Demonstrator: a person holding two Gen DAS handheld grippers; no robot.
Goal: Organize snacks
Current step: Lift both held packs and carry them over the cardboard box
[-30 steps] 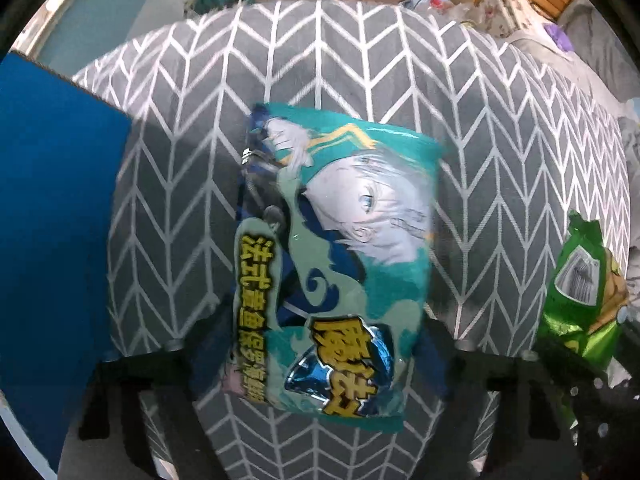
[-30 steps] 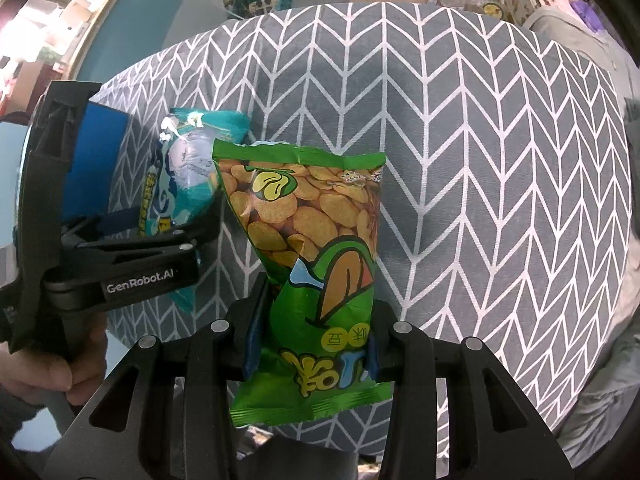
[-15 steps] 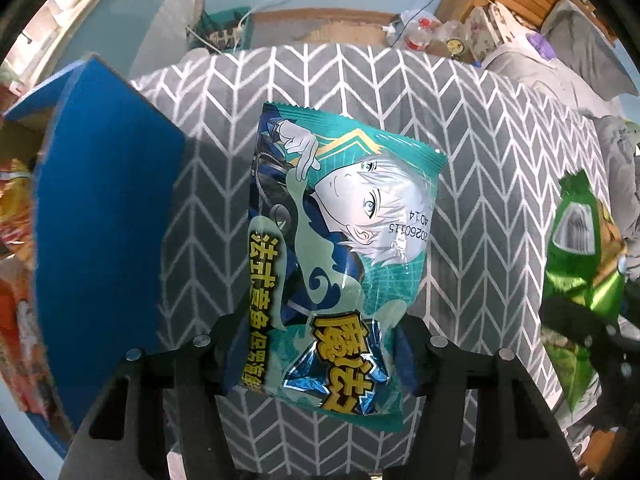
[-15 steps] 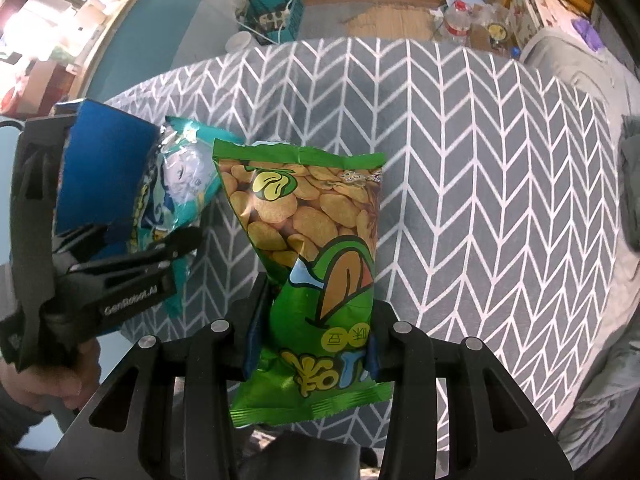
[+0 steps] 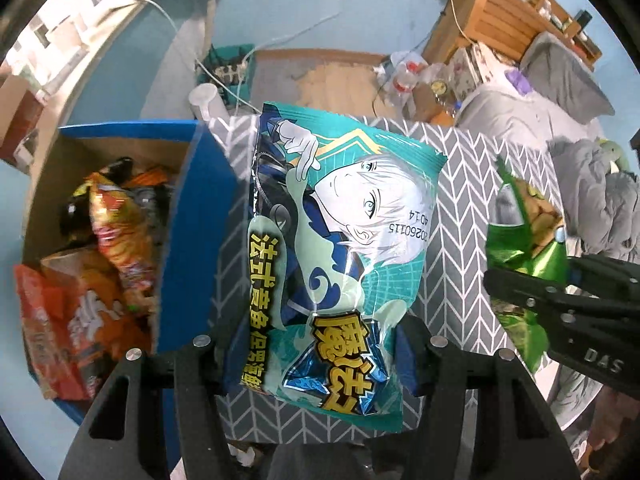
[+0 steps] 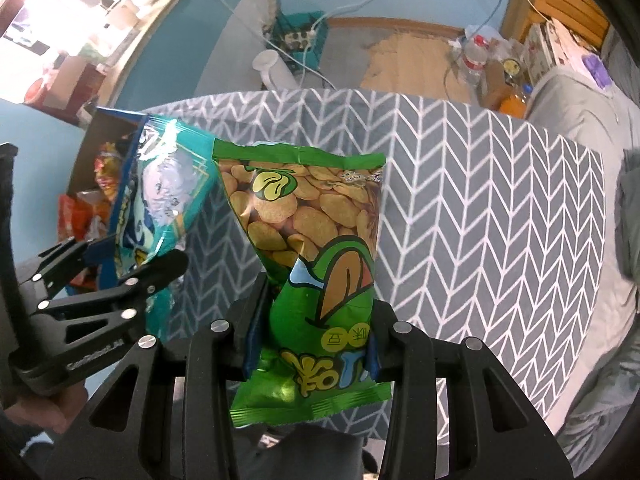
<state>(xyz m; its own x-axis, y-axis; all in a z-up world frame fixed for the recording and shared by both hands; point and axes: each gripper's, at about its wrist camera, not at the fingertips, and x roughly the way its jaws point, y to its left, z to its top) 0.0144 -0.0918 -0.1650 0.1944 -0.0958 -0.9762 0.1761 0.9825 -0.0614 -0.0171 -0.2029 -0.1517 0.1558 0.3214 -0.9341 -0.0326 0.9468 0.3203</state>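
left gripper (image 5: 320, 360): clamped on the teal bag (image 5: 340, 248), held above the table (image 5: 460, 280)
right gripper (image 6: 310, 344): pinching the green bag (image 6: 316, 272)
box (image 5: 192, 240): left of both, snacks inside

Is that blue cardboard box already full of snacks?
Partly filled. The blue cardboard box holds several orange and red snack bags, but bare cardboard wall shows above them.
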